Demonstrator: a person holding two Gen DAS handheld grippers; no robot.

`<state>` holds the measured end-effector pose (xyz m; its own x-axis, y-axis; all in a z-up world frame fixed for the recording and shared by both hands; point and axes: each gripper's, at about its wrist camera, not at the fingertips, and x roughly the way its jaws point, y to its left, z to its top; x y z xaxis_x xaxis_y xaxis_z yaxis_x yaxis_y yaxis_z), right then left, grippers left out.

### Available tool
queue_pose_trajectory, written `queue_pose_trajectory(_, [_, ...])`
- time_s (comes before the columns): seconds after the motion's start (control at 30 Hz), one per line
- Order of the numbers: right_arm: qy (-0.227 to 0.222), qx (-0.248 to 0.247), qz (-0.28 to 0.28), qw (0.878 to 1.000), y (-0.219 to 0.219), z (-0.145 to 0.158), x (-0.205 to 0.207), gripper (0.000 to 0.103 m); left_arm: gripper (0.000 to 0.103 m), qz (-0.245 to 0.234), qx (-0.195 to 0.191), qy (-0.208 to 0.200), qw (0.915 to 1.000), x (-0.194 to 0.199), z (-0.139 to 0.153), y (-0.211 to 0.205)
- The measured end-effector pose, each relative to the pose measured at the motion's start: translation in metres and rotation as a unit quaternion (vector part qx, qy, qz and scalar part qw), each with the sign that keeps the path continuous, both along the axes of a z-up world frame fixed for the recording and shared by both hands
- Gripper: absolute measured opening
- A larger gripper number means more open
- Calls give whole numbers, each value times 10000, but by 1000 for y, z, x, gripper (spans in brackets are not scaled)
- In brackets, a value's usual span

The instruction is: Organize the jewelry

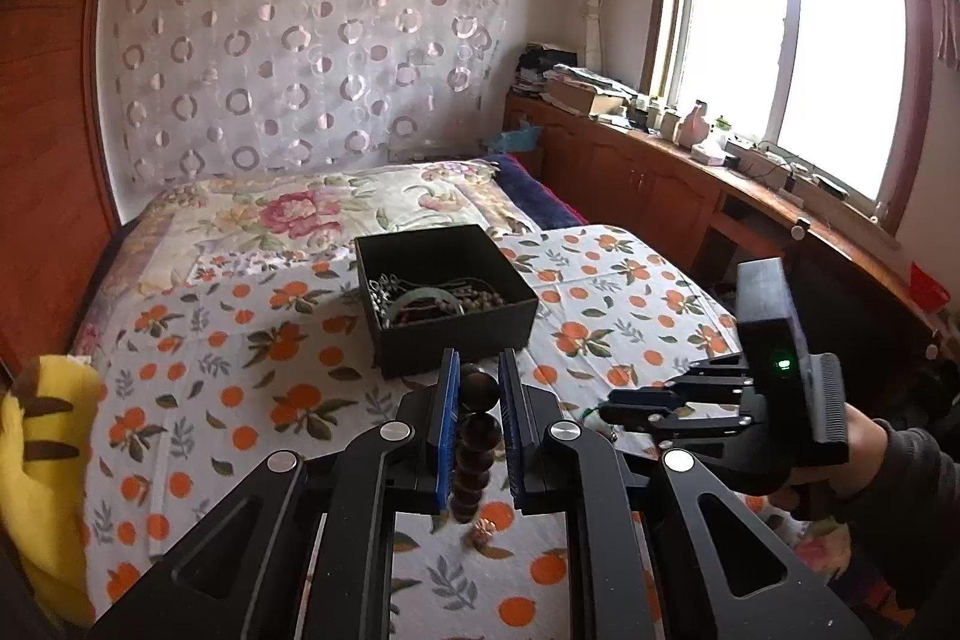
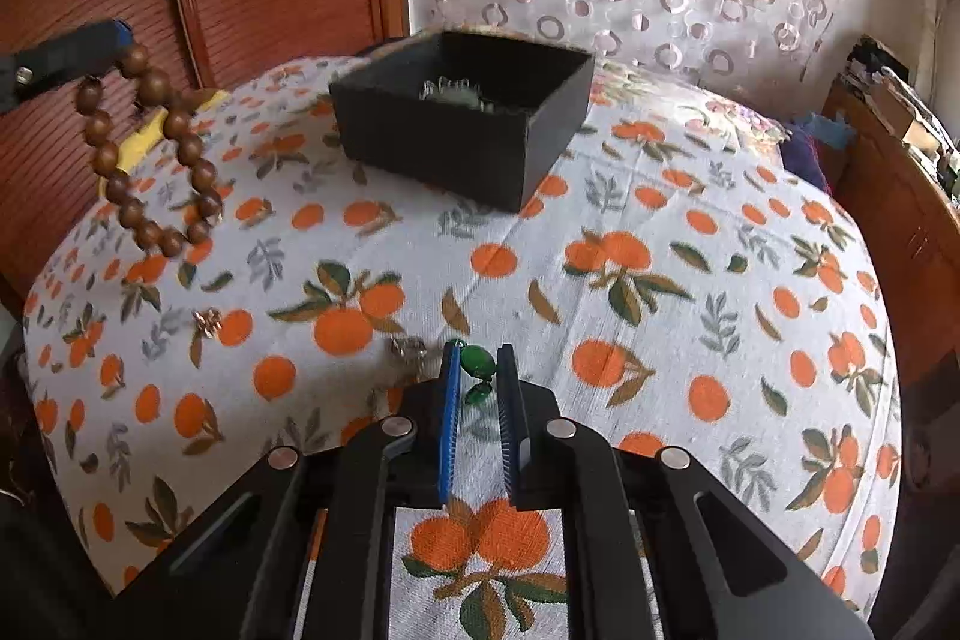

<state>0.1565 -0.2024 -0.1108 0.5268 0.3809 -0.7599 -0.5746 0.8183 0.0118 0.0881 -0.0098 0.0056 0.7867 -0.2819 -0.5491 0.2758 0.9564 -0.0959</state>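
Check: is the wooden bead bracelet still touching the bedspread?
Apart. The right wrist view shows the wooden bead bracelet hanging from the left gripper, its lowest beads clear above the bedspread.

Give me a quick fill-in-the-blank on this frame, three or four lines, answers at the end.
1. The left gripper is shut on a bracelet of brown wooden ____.
2. The right gripper pinches a small ____ coloured gem piece.
3. The black jewelry box stands on a bedsheet printed with ____.
4. The box's top is ____.

Missing words: beads; green; oranges; open
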Motion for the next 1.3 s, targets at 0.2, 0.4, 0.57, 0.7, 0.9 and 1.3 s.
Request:
queue_pose_trajectory(0.2, [-245, 36, 46, 9997, 3, 24, -2, 13, 12, 37, 74, -24, 10000, 12, 7, 2])
queue_pose_trajectory(0.4, [-499, 147, 48, 9986, 4, 53, 4, 13, 12, 46, 169, -108, 9998, 24, 17, -1])
queue_pose_trajectory(0.57, [-735, 263, 31, 9969, 4, 74, 12, 13, 12, 77, 266, -143, 9995, 40, 25, -2])
queue_pose_trajectory(0.7, [-848, 294, 43, 9960, 8, 88, 22, 13, 12, 100, 251, -148, 9995, 52, 30, -3])
queue_pose_trajectory(0.9, [-888, 547, -46, 9945, 11, 105, 43, 14, 12, 132, 360, -111, 9992, 74, 34, -7])
queue_pose_trajectory(1.3, [-1030, 882, -133, 9907, 29, 137, 81, 14, 12, 227, 522, -64, 9984, 114, 40, -14])
